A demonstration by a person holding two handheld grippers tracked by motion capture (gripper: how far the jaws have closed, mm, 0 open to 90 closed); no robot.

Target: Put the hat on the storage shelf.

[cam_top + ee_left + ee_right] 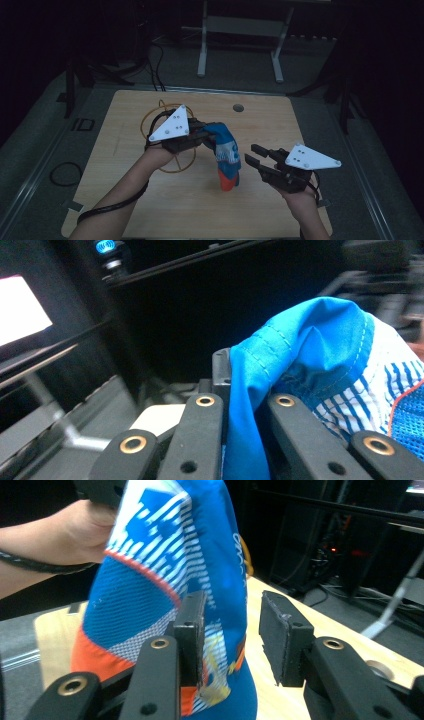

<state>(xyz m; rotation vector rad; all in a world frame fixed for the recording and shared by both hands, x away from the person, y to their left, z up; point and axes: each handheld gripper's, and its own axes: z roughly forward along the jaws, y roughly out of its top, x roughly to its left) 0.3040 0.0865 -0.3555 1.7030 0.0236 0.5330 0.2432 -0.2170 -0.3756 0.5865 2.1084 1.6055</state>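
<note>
The left tongs (202,134), at the centre of the high view, are clamped on the top edge of a blue, white and orange cloth (226,152). It hangs with its long axis vertical, its orange lower end at or just above the worktop (150,205). The right tongs (254,156) stand with jaws apart just to the right of the cloth, level with its middle. In the right gripper view the cloth (165,580) lies just ahead of them, left of centre. The right tongs are the nearer free ones; a short move leftward would probably bring the hanging fabric between their jaws.

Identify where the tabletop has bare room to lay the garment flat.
Bare wood lies along the table far-right side past the round hole, and the near-left corner. The middle is crowded: hanging blue garment, yellow wire ring, both tongs.
</note>
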